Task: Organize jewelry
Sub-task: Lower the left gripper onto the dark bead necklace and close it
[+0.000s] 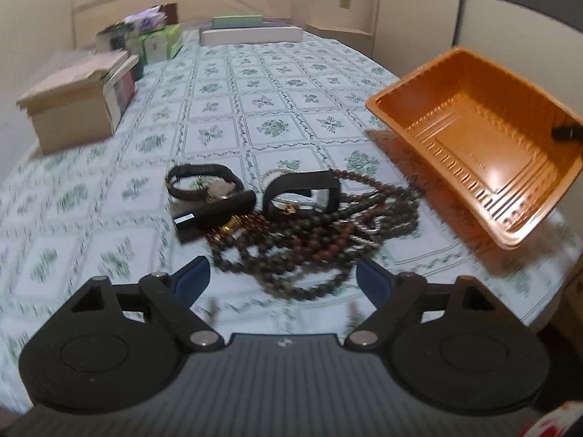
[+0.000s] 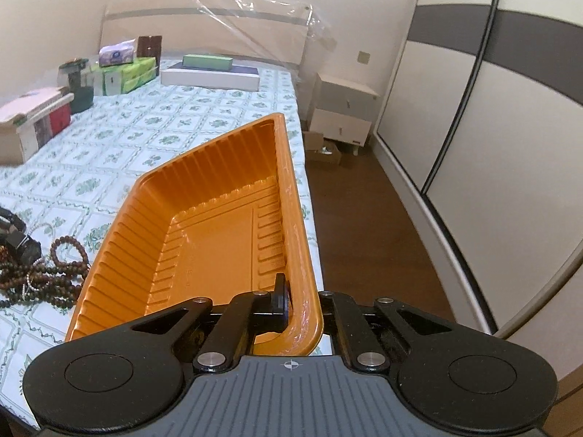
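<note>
Bed with green-patterned sheet (image 1: 277, 83) serves as work surface. Right gripper (image 2: 291, 302) clamped narrow on the near rim of an orange plastic tray (image 2: 218, 225) — tray is tilted and lifted off the sheet near the bed's right edge, empty inside. Left gripper (image 1: 282, 278) stands wide, blue pads (image 1: 195, 276) apart with nothing between them, just short of the jewelry pile (image 1: 313, 233): tangled dark bead strands, two black bands (image 1: 302, 191) and a small black box (image 1: 189, 224) lying on the sheet, left of the tray. Cartons (image 1: 76, 109) line the bed's far left side.
</note>
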The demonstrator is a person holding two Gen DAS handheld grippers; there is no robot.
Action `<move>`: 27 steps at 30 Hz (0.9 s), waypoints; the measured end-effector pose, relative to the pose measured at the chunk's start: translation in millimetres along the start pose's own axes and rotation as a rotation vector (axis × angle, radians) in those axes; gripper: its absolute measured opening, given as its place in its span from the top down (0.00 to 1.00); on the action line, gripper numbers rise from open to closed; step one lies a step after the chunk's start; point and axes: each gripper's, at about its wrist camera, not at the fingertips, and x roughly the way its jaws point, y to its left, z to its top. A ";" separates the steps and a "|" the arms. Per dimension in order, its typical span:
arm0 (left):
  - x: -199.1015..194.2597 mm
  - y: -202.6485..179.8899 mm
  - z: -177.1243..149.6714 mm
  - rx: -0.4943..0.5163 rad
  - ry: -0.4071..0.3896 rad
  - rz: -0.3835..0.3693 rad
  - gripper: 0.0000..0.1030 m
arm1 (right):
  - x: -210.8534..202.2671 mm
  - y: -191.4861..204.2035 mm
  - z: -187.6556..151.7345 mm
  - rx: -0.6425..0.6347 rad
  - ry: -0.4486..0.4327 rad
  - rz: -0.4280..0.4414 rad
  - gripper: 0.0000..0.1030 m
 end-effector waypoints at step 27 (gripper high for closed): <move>-9.9 14.9 38.6 0.055 0.026 -0.063 0.94 | -2.5 3.1 0.4 0.005 -0.001 -0.018 0.96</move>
